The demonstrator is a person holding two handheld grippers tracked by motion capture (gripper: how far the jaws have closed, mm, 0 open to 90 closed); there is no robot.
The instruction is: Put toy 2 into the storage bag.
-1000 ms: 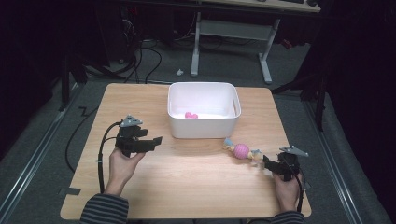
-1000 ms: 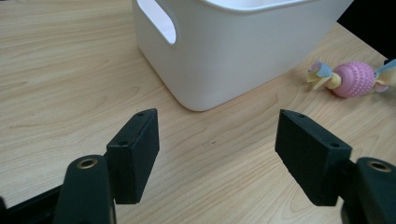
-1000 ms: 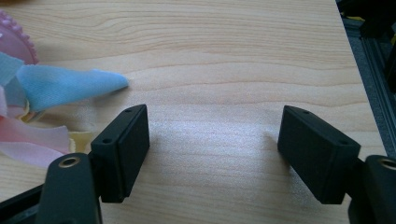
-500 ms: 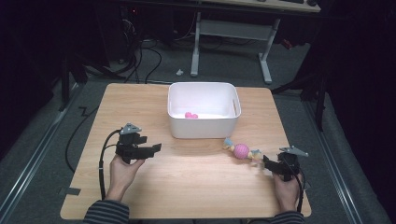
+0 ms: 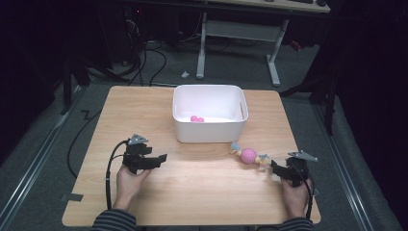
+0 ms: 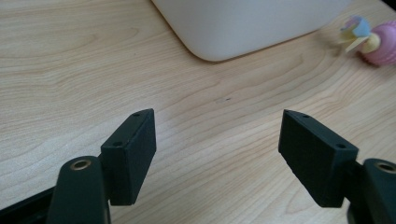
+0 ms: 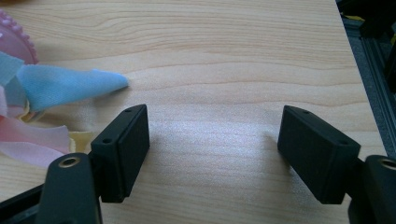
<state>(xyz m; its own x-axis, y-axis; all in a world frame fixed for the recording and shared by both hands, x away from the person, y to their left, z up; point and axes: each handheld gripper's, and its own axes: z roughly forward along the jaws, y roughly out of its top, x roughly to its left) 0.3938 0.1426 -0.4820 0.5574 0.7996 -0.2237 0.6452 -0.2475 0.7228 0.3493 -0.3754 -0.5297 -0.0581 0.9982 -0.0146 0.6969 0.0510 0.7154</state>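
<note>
Left gripper (image 5: 161, 157) and right gripper (image 5: 273, 166) resting lower frame on desk (image 5: 202, 192), jaws spread; toy (image 5: 248, 155) lying beside right gripper.

Table (image 5: 202, 192) bare between grippers; bin (image 5: 210, 127) blocks centre.

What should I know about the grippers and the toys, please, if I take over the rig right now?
Left gripper: open, holding nothing, over bare table left of the white bin.
Right gripper: open, holding nothing, just right of the pink ball toy; its ribbon tails lie beside the left jaw.
Done: one small pink item already lies in the bin.
Left, probably: grasp the ball toy, which lies on the table in front of the bin's right corner, and drop it in.
</note>
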